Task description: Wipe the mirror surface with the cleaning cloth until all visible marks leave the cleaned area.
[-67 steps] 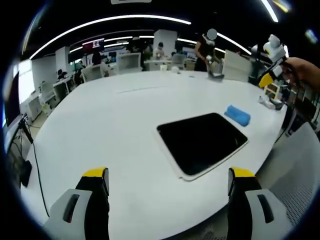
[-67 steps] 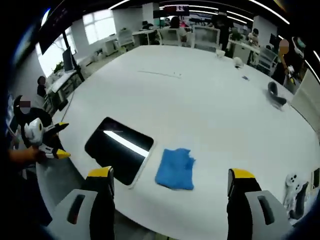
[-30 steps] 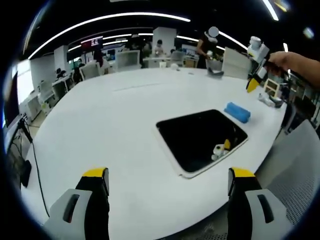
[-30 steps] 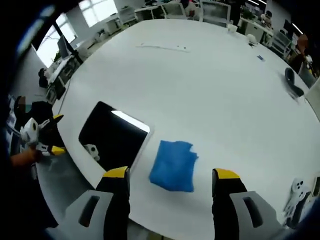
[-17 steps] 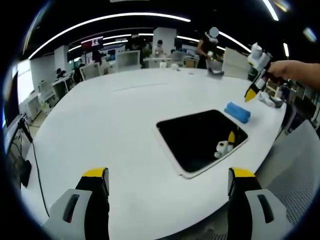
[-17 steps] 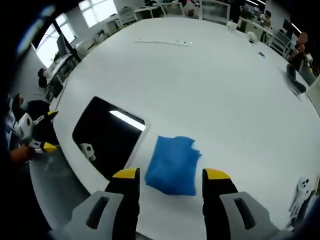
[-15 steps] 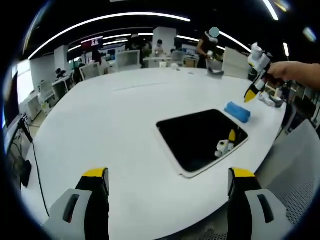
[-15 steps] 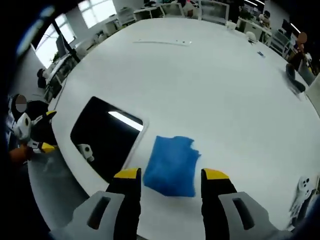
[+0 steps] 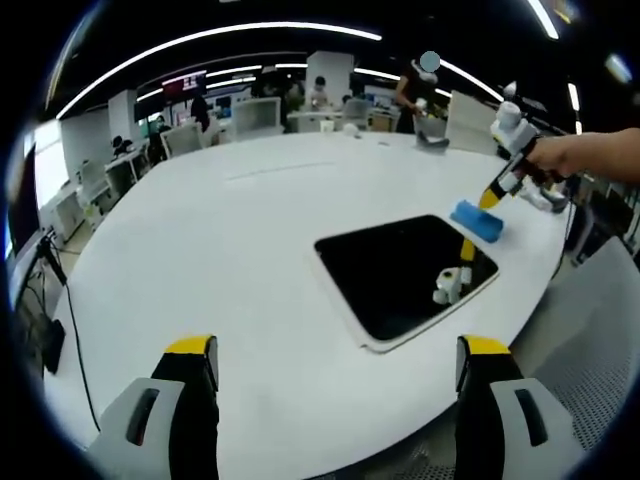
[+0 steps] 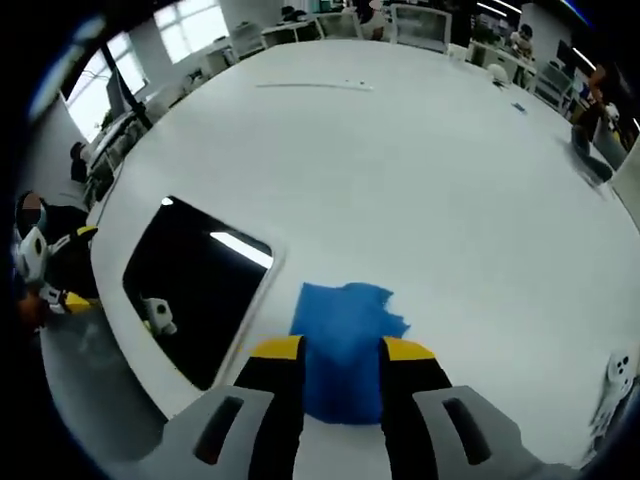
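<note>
My right gripper (image 10: 340,352) is down over the blue cleaning cloth (image 10: 345,345). Its two yellow-tipped fingers (image 10: 280,350) sit close in on each side of the cloth, with the cloth between them. I cannot tell if they are squeezing it. The cloth lies flat on the big white desk (image 10: 400,180), just beside the mirror (image 10: 195,285).

The mirror is a dark flat plate with a thin white edge. It lies near the edge of the desk. It shows a bright strip of light and a small picture of a gripper.

My left gripper (image 9: 335,355) hangs above the near edge of the desk, well away from the mirror (image 9: 405,275). Its fingers (image 9: 190,350) are wide apart and hold nothing. In the left gripper view I can see my right gripper (image 9: 490,195) coming in from the right, held by a hand (image 9: 570,160), with its tip down at the blue cloth (image 9: 478,222).

Nothing lies between the cloth and the mirror. The middle of the desk is bare but for a thin line far off. At the far side of the desk sit a dark thing (image 10: 588,150) and some small bits. A white thing (image 10: 620,375) sits at the right edge. Behind the desk are chairs (image 9: 258,122), more desks and people (image 9: 412,95). A black cable (image 9: 70,330) hangs down at the left side of the desk.
</note>
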